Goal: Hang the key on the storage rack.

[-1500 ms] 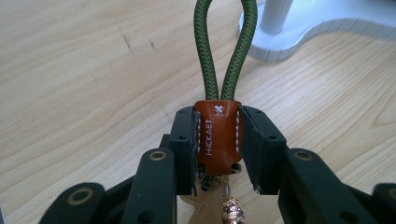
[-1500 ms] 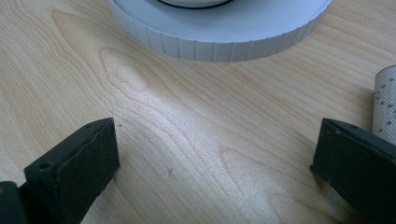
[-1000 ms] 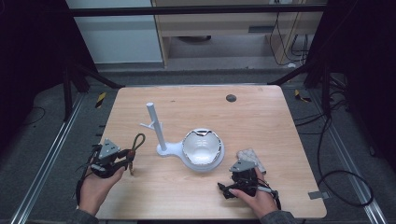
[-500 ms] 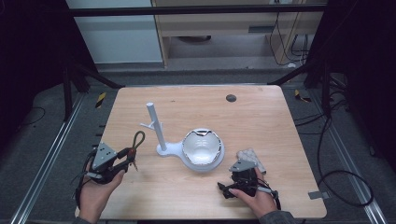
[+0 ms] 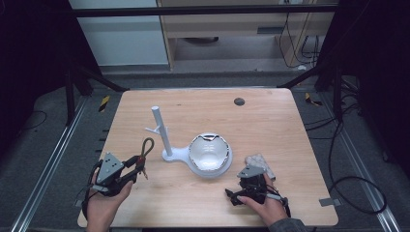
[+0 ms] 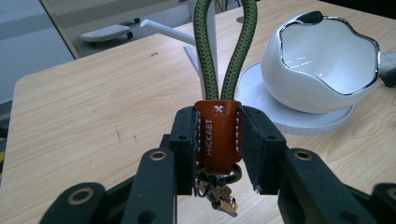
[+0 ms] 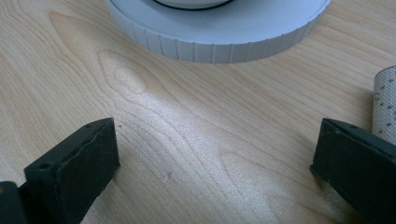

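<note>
My left gripper point(image 6: 217, 140) is shut on the brown leather tab point(image 6: 217, 133) of a keychain. Its green cord loop point(image 6: 224, 51) stands up past the jaws, and small metal keys hang below the tab. From above, the left gripper point(image 5: 137, 166) sits at the table's near left, with the keychain loop point(image 5: 146, 146) pointing at a white pegged stand point(image 5: 159, 128). A glossy white bowl point(image 5: 208, 152) rests on the stand's round base point(image 7: 219, 32). My right gripper point(image 7: 217, 154) stands open on the wood just short of that base, nothing between its jaws.
A speckled pale cloth point(image 5: 258, 162) lies right of my right gripper point(image 5: 250, 178), its edge at the right of the right gripper view point(image 7: 385, 102). A dark round hole point(image 5: 239, 101) marks the far side of the wooden table point(image 5: 270, 125). Hands hold both grippers from the near edge.
My left gripper has shifted slightly across the table with the keychain still clamped. The right gripper has stayed put.
</note>
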A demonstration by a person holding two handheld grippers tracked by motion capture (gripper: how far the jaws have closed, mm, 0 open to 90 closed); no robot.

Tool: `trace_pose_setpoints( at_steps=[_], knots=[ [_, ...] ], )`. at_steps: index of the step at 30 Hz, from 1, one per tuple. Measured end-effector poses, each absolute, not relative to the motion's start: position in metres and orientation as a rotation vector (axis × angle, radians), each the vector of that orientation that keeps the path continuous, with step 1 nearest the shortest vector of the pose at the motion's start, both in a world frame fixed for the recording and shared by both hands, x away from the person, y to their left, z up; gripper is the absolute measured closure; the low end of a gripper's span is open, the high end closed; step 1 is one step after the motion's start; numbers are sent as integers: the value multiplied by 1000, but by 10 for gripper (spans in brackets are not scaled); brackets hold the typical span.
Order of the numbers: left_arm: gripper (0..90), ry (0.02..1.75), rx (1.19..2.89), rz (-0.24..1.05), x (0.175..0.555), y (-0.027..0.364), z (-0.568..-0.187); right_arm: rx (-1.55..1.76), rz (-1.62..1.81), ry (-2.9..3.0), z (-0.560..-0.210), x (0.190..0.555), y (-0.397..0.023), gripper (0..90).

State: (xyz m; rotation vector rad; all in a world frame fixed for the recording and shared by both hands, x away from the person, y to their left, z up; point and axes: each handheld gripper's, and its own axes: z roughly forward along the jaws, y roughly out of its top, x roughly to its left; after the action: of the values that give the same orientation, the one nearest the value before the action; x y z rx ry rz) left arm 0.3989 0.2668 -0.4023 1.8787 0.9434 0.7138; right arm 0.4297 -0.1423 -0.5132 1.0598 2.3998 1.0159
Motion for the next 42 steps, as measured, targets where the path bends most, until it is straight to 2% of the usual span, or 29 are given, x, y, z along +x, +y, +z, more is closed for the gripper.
trace_pose_setpoints(
  at_steps=[21, 42],
  knots=[
    [664, 909, 1838, 707, 391, 253, -391, 1060, 1016, 2400, -513, 430, -142, 2],
    [663, 961, 1791, 695, 414, 248, -386, 1060, 1016, 2400, -513, 430, -142, 2]
  ],
)
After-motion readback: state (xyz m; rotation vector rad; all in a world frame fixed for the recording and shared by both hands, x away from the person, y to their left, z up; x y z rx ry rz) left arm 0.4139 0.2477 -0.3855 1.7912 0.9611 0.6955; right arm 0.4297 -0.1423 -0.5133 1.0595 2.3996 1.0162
